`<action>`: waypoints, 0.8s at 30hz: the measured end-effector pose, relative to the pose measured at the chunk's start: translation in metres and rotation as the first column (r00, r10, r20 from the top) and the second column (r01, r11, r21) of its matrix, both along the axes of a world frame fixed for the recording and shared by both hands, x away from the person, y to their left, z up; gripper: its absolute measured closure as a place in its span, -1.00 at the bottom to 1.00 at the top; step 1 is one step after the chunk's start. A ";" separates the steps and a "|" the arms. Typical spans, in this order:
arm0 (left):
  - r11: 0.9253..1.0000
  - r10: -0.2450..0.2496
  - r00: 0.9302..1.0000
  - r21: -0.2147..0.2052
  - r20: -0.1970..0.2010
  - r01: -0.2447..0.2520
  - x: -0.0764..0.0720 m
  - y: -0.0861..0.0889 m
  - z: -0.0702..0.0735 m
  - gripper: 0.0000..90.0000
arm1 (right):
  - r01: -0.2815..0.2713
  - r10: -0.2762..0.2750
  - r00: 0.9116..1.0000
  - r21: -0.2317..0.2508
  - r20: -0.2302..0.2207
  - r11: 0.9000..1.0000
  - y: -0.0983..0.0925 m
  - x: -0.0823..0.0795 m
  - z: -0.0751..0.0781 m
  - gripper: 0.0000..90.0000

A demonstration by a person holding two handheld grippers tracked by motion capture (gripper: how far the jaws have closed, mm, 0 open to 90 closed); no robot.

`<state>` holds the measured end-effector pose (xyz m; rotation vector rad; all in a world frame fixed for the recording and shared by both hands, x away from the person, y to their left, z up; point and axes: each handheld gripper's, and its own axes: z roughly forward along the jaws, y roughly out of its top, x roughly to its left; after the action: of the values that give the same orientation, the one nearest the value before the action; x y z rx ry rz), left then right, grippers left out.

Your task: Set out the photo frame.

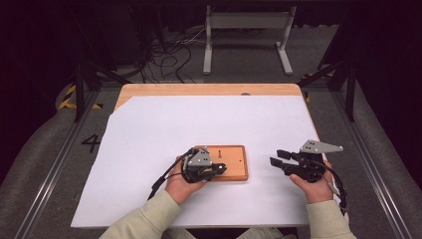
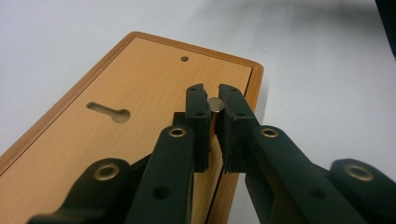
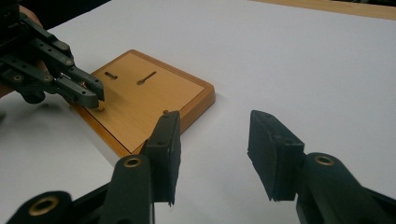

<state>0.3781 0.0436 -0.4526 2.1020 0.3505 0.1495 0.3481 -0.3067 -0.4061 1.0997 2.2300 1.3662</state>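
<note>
A flat wooden board with keyhole slots lies on the white sheet near the front middle. My left gripper rests over the board's left end. In the left gripper view the left gripper is shut on a small metal pin that stands at the edge of the board, beside a keyhole slot. My right gripper hovers open to the right of the board, nothing between its jaws. The right gripper view shows the right gripper, the board and the left gripper farther off.
A white paper sheet covers most of the wooden table. Behind the table stand a grey metal frame and loose cables on the floor. Rails run along both sides of the table.
</note>
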 end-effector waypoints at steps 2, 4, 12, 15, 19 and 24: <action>1.000 0.002 1.000 -0.001 -0.004 -0.002 0.000 0.000 0.000 0.85 | -0.001 0.001 1.000 0.001 -0.002 1.000 0.001 0.000 0.000 0.21; 1.000 0.009 1.000 -0.013 -0.013 -0.009 0.000 0.001 -0.001 0.85 | -0.005 0.005 1.000 -0.001 -0.002 1.000 0.002 0.000 0.000 0.21; 1.000 0.016 1.000 -0.002 0.004 -0.016 -0.002 0.000 -0.001 0.86 | -0.004 0.004 1.000 -0.003 -0.002 1.000 0.002 0.000 0.000 0.22; 1.000 0.013 1.000 0.004 0.005 -0.013 -0.001 0.000 0.000 0.85 | -0.003 0.003 1.000 -0.003 -0.002 1.000 0.002 0.000 0.000 0.22; 1.000 -0.011 1.000 -0.009 -0.002 0.011 0.001 0.002 -0.002 0.86 | -0.003 0.003 1.000 -0.005 -0.003 1.000 0.003 0.000 0.000 0.21; 0.999 -0.014 1.000 -0.036 0.009 0.015 0.001 0.003 -0.005 0.86 | -0.005 0.005 1.000 -0.006 -0.002 1.000 0.003 0.000 0.000 0.22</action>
<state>0.3795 0.0469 -0.4577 2.0672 0.3300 0.1430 0.3478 -0.3040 -0.4059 1.0939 2.2385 1.3602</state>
